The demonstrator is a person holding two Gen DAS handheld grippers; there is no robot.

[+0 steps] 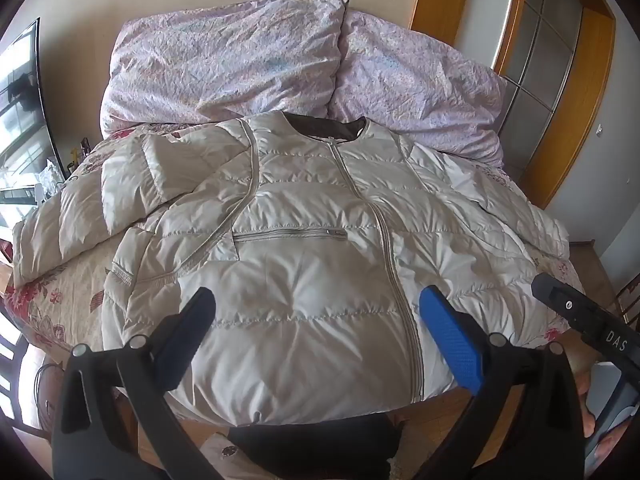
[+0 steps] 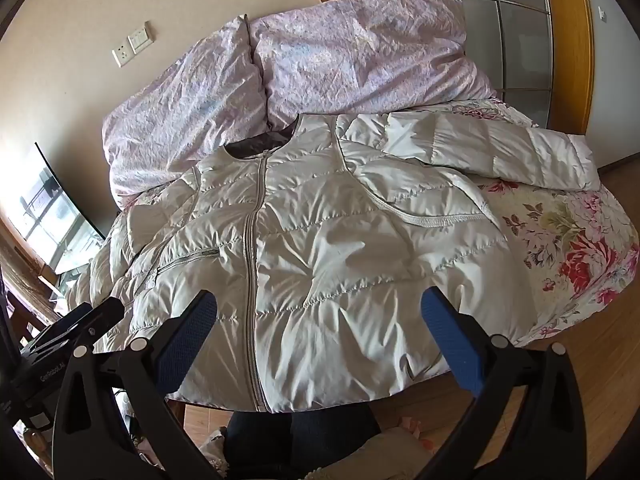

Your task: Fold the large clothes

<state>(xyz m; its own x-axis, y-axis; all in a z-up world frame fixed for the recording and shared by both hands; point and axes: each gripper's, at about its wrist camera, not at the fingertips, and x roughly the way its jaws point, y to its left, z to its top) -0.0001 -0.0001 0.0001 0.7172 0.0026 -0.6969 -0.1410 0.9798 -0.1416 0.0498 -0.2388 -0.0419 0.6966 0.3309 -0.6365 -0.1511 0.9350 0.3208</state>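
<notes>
White and quilted, the jacket [image 1: 304, 240] lies spread flat, front up and zipped, on the floral bedspread [image 1: 52, 296] in the left wrist view; the left gripper [image 1: 316, 308] hangs wide open above its hem, holding nothing. In the right wrist view, the right gripper [image 2: 318, 312] is also wide open and empty over the hem, one sleeve [image 2: 492, 148] stretched out right.

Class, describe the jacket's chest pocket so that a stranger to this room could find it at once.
Start at the bed with the floral cover, where a white puffer jacket lies zipped, front up. Left of its long centre zip in the left wrist view runs the chest pocket. It is the jacket's only short, level zip.
</notes>
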